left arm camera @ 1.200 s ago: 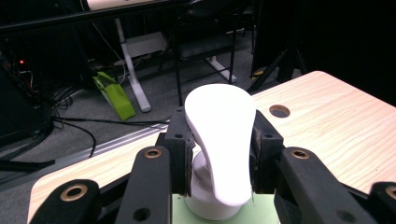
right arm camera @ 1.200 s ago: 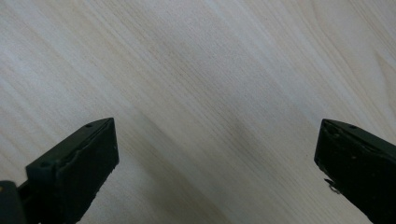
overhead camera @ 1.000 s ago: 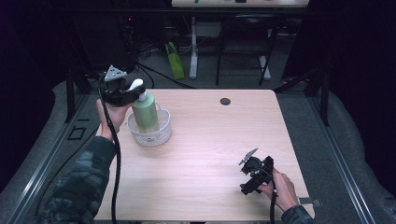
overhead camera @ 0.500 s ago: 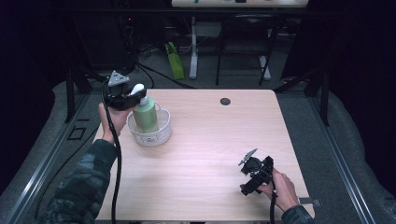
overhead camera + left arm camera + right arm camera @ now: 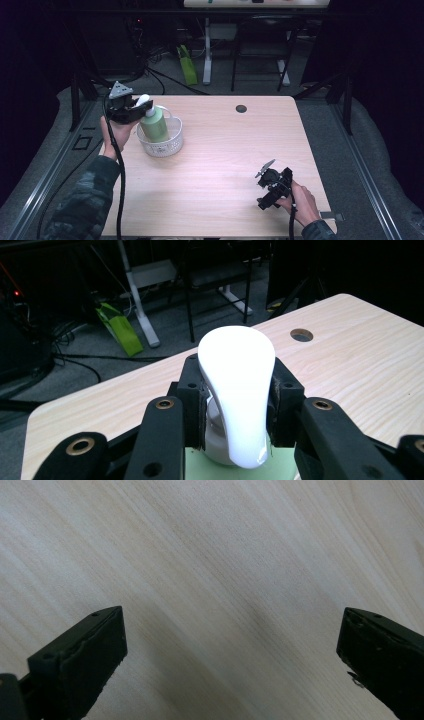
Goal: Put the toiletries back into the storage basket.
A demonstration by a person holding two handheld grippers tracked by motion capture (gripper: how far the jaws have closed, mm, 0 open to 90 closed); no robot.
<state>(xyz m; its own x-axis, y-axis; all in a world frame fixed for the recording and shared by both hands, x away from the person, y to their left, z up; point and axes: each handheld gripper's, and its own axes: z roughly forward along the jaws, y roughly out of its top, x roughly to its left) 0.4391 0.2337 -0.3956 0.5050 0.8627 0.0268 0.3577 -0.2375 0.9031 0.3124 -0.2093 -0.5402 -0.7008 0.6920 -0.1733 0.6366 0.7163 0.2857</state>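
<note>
High view shows a light wooden table (image 5: 220, 165) with a small white basket (image 5: 162, 142) near its far left corner. A green bottle (image 5: 154, 125) with a white pump head (image 5: 143, 100) stands upright inside this basket. The left gripper (image 5: 131, 107) comes to the bottle from the left side, and its jaws are clenched on the pump head; the left gripper view shows the two black jaws pressing on both sides of the white pump head (image 5: 235, 395), with the green body just below. The right gripper (image 5: 272, 187) is well apart, near the front right part of the table, held low over the bare wood. Its jaws are released and stand wide, with nothing between them.
</note>
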